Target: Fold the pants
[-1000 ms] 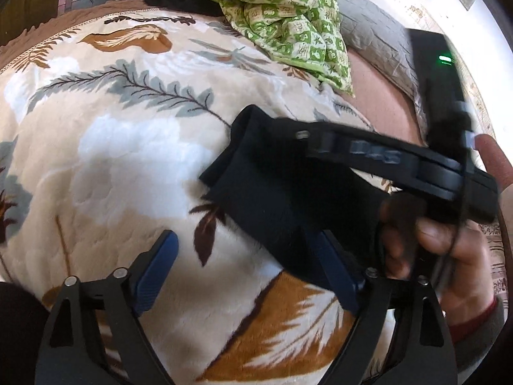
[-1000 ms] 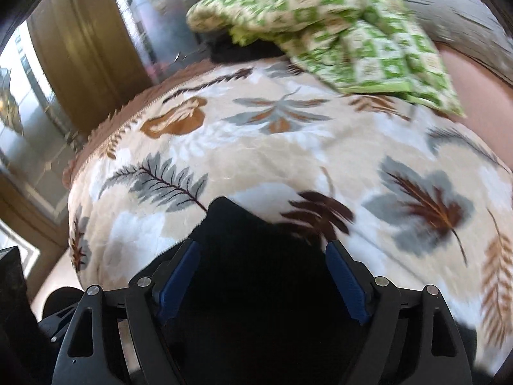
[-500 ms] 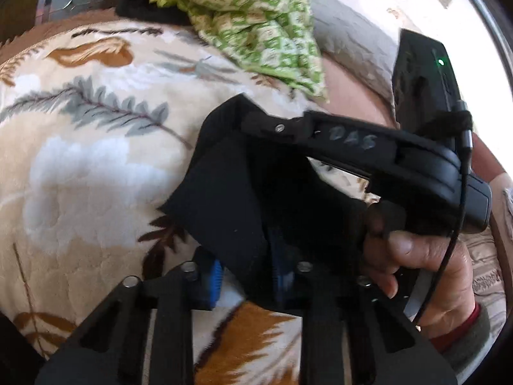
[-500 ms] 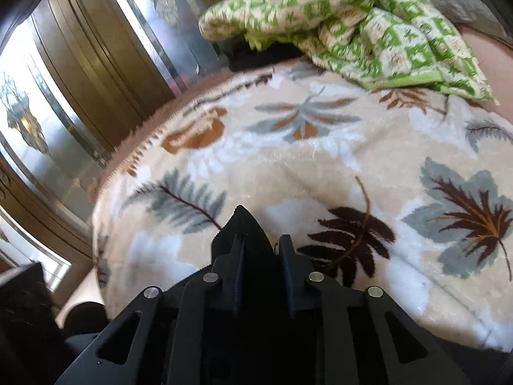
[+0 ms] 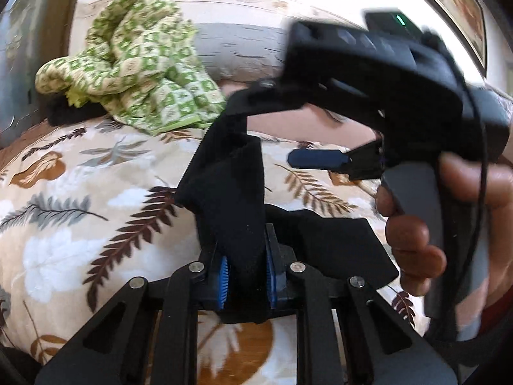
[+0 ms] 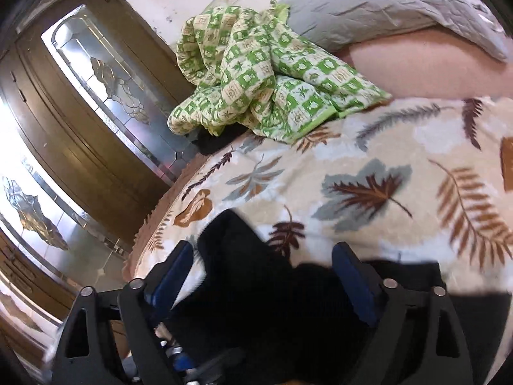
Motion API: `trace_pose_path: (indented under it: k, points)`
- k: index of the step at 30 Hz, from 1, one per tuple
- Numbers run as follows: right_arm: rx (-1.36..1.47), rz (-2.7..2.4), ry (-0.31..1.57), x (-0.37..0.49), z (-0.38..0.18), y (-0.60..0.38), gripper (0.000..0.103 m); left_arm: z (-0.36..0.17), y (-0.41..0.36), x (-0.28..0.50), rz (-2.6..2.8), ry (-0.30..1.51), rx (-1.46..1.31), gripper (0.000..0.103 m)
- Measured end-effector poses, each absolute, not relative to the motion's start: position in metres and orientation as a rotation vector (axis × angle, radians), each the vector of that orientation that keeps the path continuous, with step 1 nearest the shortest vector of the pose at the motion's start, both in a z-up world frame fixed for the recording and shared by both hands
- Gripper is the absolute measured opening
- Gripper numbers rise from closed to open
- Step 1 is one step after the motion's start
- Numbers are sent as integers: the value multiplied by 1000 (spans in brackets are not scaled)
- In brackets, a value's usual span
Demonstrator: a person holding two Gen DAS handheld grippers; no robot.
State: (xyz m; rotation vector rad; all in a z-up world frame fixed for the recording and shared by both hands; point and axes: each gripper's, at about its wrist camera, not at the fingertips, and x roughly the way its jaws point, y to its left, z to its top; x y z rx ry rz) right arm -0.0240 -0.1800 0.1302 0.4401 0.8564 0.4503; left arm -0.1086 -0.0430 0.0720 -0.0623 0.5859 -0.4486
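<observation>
Two claws show here, and we see the black pants [image 5: 231, 192] at both of them. The left claw [image 5: 247, 277] is squeezed tight on a bunch of the black cloth. The blue pads [image 5: 223, 277] press it from both sides. From that pinch the pants rise in a folded strip, up toward the top finger of the right claw [image 5: 282, 128]. Another flat part of the pants lies to the right of the left claw, on the bed.

The right claw [image 6: 263, 266] has just been opening, and its jaws now stand wide. The black cloth sits between its two blue pads [image 6: 352, 276], but we see light between the cloth and the left pad, so it is not squeezing. In the left wrist view, one finger of this claw sits up against the top of the strip. We cannot tell if the cloth is still hooked on it.

A hand [image 5: 449, 224] grips the grey handle of the right claw. That claw looks blurry.

The pants hang over the leaf-print blanket [image 5: 80, 208] on the bed. Behind it we see a crumpled green checked cloth [image 6: 256, 73] and a grey pillow [image 6: 384, 9]. Something dark peeks out from under the green cloth, but we cannot make out what it is. The bottom of the pants is cut off in both views.
</observation>
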Motion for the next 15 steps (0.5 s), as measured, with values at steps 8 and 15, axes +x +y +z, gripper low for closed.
trace_pose_path:
  k: [8, 15]
  points:
    - [365, 373, 928, -31, 114, -177, 49, 69, -69, -130, -489, 591, 30, 17]
    - [388, 283, 820, -69, 127, -249, 12, 92, -45, -152, -608, 554, -4, 65]
